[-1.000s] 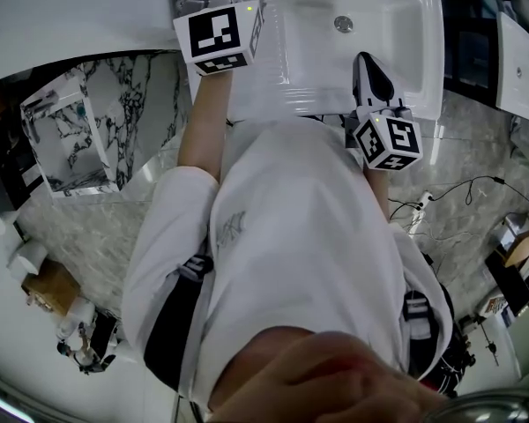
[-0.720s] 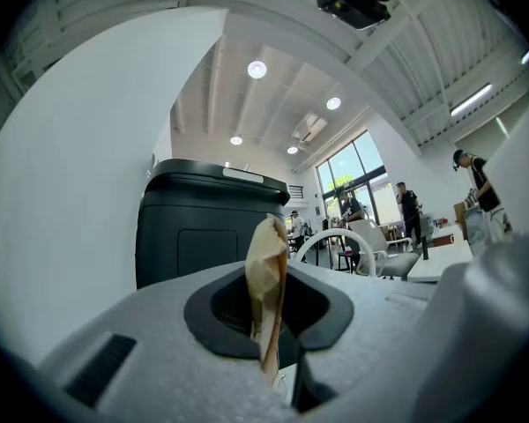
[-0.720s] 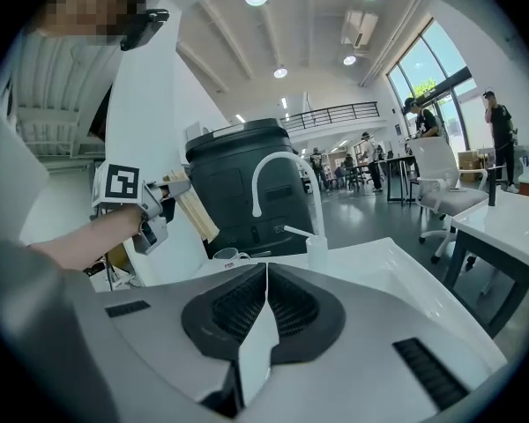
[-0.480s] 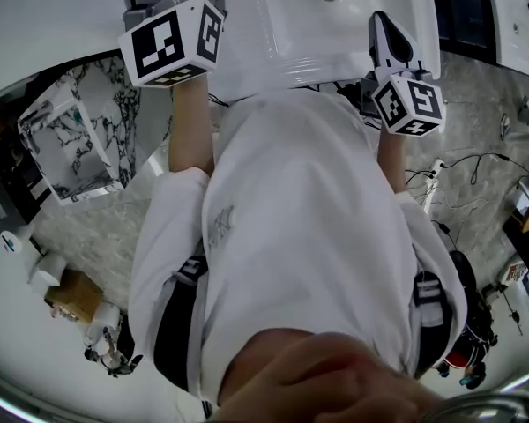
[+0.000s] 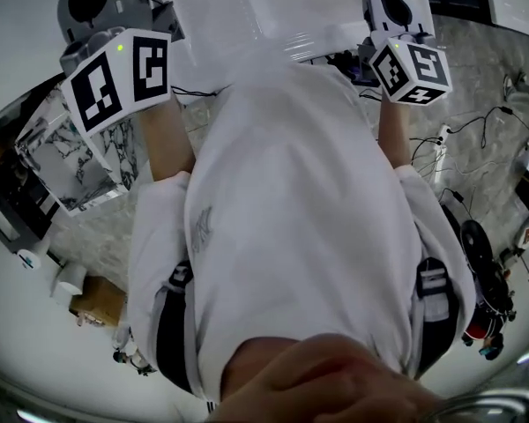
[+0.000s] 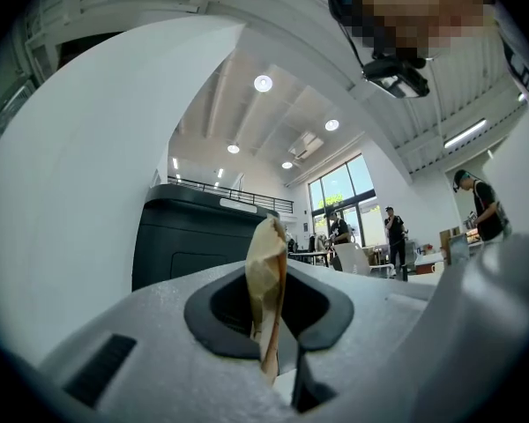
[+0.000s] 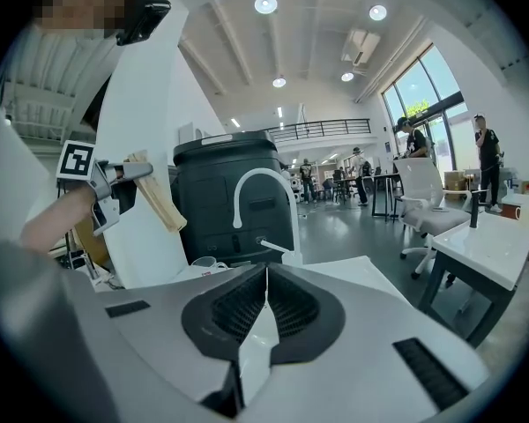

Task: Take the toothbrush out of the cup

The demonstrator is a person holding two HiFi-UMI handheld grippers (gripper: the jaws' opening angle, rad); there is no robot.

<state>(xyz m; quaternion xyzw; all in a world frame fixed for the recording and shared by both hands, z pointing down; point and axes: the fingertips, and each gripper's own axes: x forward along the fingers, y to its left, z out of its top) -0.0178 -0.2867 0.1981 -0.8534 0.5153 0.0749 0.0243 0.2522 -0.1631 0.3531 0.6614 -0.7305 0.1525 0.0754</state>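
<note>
My left gripper (image 6: 271, 314) was clamped on the tan toothbrush (image 6: 266, 258), held in the air, up and apart from the white cup (image 7: 204, 263). My right gripper (image 7: 264, 305) was closed with nothing in it.

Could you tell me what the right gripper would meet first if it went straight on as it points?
Probably the white faucet, straight ahead of the shut right gripper; depth is unclear, but nothing nearer shows.

From here I read the toothbrush (image 6: 267, 271) as pale tan. The left gripper (image 6: 282, 324) is light grey with black pads, and its cube carries black-and-white squares. The sink (image 5: 273, 38) is white, the panel (image 5: 70, 161) is white marble veined black, and the shirt (image 5: 291, 218) is white.
</note>
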